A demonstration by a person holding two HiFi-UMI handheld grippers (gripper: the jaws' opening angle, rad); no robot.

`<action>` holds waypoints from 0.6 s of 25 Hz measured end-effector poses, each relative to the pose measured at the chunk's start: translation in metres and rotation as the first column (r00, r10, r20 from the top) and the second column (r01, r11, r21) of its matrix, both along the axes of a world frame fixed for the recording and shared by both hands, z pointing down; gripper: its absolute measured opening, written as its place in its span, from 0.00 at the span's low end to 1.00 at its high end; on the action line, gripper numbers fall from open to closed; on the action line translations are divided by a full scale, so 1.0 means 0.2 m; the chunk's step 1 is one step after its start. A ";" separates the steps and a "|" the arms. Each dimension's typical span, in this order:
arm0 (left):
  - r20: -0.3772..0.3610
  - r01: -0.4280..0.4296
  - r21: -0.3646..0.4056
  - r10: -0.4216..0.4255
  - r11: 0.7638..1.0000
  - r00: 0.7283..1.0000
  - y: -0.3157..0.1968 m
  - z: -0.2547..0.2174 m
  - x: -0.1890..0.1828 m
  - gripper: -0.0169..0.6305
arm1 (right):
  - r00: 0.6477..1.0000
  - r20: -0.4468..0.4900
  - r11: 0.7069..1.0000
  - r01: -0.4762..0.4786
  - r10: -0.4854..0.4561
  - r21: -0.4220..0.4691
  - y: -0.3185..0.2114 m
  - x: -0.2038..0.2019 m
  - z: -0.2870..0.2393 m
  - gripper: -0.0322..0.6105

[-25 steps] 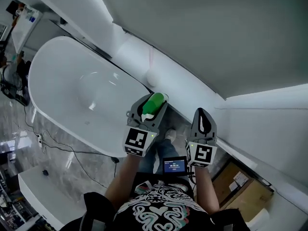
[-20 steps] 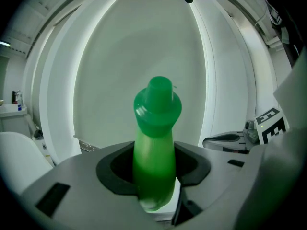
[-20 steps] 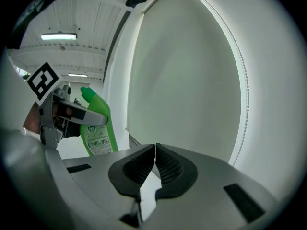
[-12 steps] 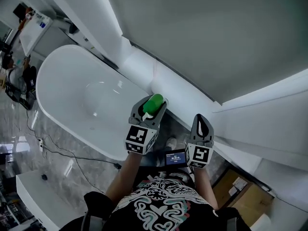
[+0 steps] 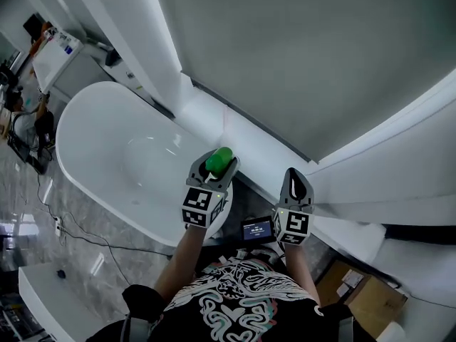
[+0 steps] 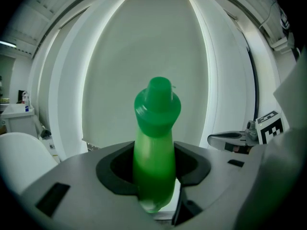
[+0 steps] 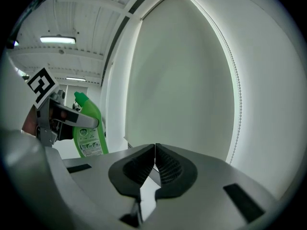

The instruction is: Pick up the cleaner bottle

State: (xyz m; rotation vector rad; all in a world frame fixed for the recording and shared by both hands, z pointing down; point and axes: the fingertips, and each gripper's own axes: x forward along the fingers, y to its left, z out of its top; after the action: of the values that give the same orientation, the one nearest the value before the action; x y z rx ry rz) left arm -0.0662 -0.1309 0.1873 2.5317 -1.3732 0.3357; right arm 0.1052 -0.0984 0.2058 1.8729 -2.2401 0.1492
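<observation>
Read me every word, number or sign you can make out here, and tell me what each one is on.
"99.9", as best it reads: round badge on the cleaner bottle's label, right gripper view.
Rest of that label: too small to read.
Small screen at the person's chest: digits too blurred to read.
Square markers on the left tool and right tool: patterns only, no words.

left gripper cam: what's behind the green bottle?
Behind the cleaner bottle there is only a plain pale wall panel, with bright white strips at both sides. The bottle hides the wall directly behind it. The left gripper, jaws closed on it, covers its lower body.
</observation>
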 end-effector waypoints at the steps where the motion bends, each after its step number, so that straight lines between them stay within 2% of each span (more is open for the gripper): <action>1: -0.005 0.005 -0.007 -0.005 1.000 1.000 0.00 0.00 0.00 0.32 | 1.000 -0.009 1.000 0.008 -0.008 -0.001 0.00 -0.01 -0.01 0.09; 15: 0.009 0.016 0.006 -0.016 1.000 1.000 -0.01 -0.07 -0.03 0.33 | 0.999 -0.022 0.999 0.045 -0.044 0.015 -0.04 -0.08 -0.08 0.09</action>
State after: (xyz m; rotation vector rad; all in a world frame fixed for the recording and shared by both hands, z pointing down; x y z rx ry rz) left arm -0.0730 -0.1328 0.1730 2.5255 -1.3995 0.3404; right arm 0.0901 -0.1065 0.1892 1.8219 -2.2728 0.1033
